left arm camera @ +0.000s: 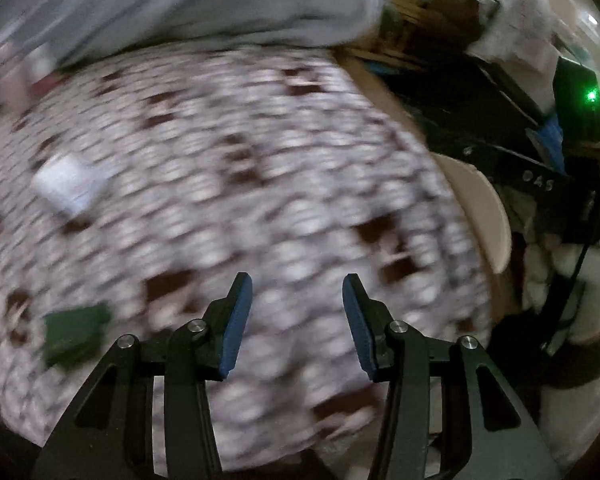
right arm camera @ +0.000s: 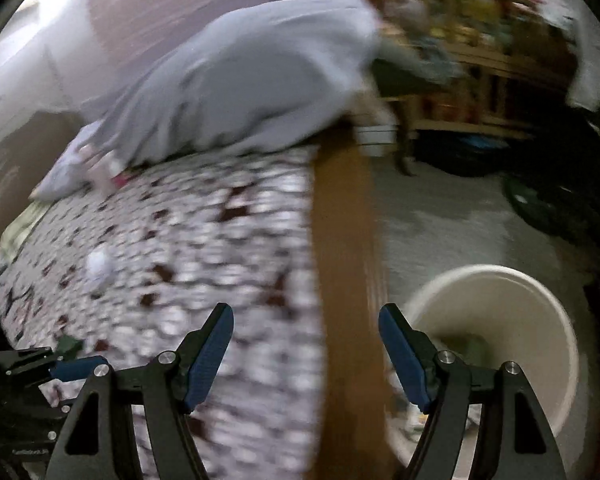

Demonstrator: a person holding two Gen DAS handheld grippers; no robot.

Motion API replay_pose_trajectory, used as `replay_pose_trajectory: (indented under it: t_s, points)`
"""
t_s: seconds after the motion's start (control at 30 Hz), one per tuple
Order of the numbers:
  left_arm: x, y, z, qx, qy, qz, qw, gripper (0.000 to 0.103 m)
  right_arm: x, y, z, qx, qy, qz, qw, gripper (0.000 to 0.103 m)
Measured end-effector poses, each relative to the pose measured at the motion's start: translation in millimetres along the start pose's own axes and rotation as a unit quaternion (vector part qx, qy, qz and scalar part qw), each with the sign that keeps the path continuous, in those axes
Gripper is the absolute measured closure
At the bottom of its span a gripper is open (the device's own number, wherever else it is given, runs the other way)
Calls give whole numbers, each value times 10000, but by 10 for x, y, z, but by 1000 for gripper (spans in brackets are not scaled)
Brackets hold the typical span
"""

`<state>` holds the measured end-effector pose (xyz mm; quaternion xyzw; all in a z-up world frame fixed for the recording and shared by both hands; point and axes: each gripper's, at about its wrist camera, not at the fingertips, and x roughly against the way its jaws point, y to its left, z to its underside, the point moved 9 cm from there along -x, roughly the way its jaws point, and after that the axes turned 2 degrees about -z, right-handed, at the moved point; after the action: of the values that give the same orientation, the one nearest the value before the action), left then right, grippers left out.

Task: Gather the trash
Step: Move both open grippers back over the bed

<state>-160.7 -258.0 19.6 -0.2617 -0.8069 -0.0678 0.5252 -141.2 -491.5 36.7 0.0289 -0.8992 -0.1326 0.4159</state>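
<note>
Both views are motion-blurred. A bed with a white and brown patterned cover (left arm camera: 240, 184) fills the left wrist view. On it lie a white crumpled paper (left arm camera: 70, 184) at the left and a dark green wrapper (left arm camera: 74, 338) at the lower left. My left gripper (left arm camera: 297, 292) is open and empty above the cover. My right gripper (right arm camera: 306, 320) is open and empty above the brown wooden bed edge (right arm camera: 340, 260). A cream bin (right arm camera: 540, 320) stands on the floor at the right, with some trash inside. The white paper (right arm camera: 98, 266) and green wrapper (right arm camera: 69, 345) also show in the right wrist view.
A grey blanket (right arm camera: 260, 80) lies piled at the far end of the bed. Wooden shelves (right arm camera: 480, 52) with clutter stand beyond the grey carpet (right arm camera: 440, 216). The bin rim (left arm camera: 488, 208) and the right gripper's body (left arm camera: 576, 120) show at the right in the left wrist view.
</note>
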Motion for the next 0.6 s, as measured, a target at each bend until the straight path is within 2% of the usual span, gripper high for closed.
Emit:
replay_pose_trajectory:
  t_s: [0.13, 0.2, 0.3, 0.4, 0.5, 0.6]
  points:
    - [224, 786, 286, 743, -107, -521, 9958, 58, -260, 714, -67, 506, 216, -716, 9959, 28]
    - [287, 1106, 405, 1161, -108, -664, 9910, 52, -429, 1110, -112, 825, 316, -1012, 9909, 24]
    - [291, 1455, 552, 1678, -115, -787, 9826, 51, -713, 1673, -153, 1237, 469, -1384, 9815, 23]
    - [248, 1691, 607, 2097, -123, -675, 9754, 50, -1024, 2238, -204, 1549, 593, -1734, 9708, 23]
    - [191, 1776, 577, 2212, -192, -562, 9734, 50, -1328, 2681, -223, 1905, 681, -1787, 9629, 23]
    - [74, 1792, 511, 2258, -174, -357, 9734, 48, -1571, 2939, -225, 2147, 731, -1775, 9576, 23]
